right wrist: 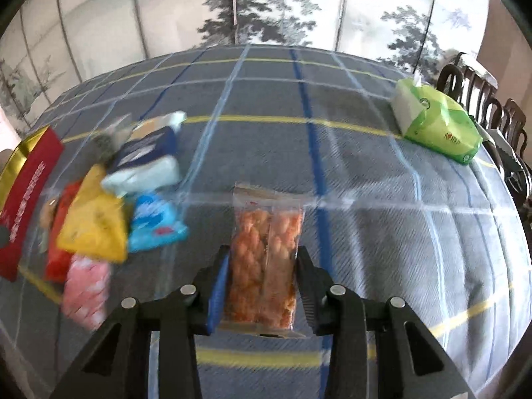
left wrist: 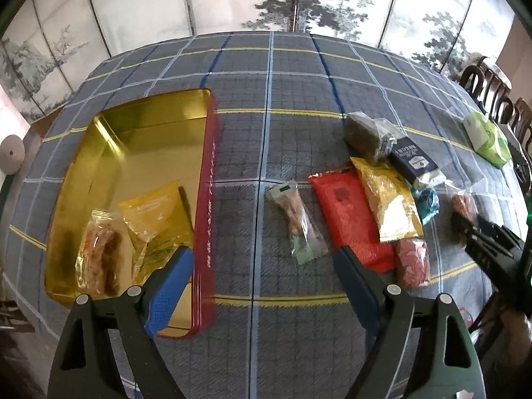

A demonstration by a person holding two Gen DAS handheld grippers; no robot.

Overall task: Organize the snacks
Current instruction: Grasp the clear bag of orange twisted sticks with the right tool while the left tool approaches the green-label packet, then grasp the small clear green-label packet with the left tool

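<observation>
A gold tin (left wrist: 99, 153) with a red rim sits on the table's left and holds a yellow packet (left wrist: 156, 212) and a clear packet of fried snack (left wrist: 99, 252). My left gripper (left wrist: 262, 259) is open and empty above the tin's right edge. A pile of snacks lies to its right: a small clear packet (left wrist: 297, 219), a red packet (left wrist: 349, 216), a yellow bag (left wrist: 389, 199). My right gripper (right wrist: 262, 259) is shut on a clear packet of orange twists (right wrist: 266, 259), held above the cloth. It also shows in the left wrist view (left wrist: 465, 219).
A checked grey cloth (left wrist: 282, 99) covers the table. A green tissue pack (right wrist: 435, 126) lies at the far right. Dark chairs (right wrist: 498, 106) stand along the right edge. A painted folding screen (right wrist: 266, 3) stands behind. The pile (right wrist: 109, 206) and tin (right wrist: 26, 196) lie left of my right gripper.
</observation>
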